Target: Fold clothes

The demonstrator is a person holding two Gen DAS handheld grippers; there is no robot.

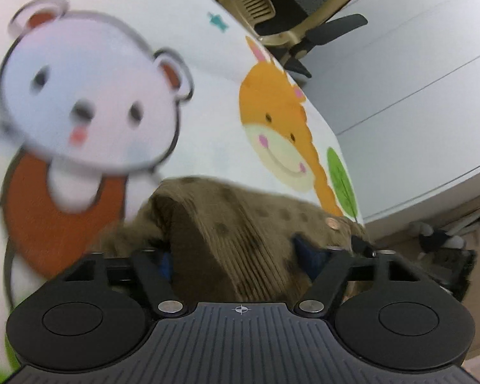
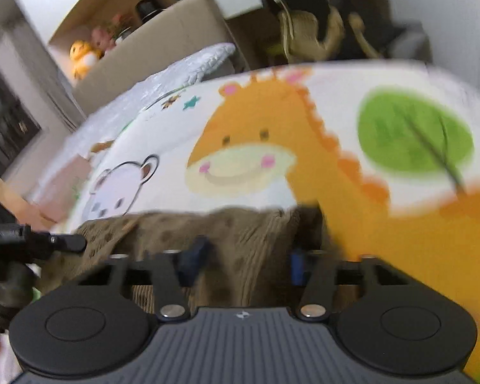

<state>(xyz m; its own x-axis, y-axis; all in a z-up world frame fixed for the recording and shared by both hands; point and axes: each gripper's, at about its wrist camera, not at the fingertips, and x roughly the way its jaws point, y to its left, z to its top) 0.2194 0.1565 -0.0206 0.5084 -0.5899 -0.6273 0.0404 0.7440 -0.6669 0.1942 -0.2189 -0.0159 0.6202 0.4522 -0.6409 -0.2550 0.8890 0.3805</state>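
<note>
A brown knitted garment point(image 1: 227, 211) with darker dots and a round button point(image 1: 332, 223) lies bunched on a white cartoon play mat point(image 1: 208, 128). My left gripper point(image 1: 236, 259) stands just over it, its blue fingertips point(image 1: 310, 256) wide apart with a raised fold of the knit between them. The same garment point(image 2: 240, 227) fills the low middle of the right wrist view. There my right gripper point(image 2: 244, 260) has its fingertips point(image 2: 195, 256) apart astride the ribbed knit. The pictures are blurred. The left gripper's black finger point(image 2: 48, 241) shows at the left of the right wrist view.
The mat carries a white bear print point(image 1: 89, 96), an orange giraffe point(image 1: 278, 128) and a green tree point(image 2: 416, 131). An office chair point(image 1: 288, 6) stands beyond its far edge. A cardboard box point(image 2: 163, 38) with toys and a white quilted cloth point(image 2: 188, 67) lie behind.
</note>
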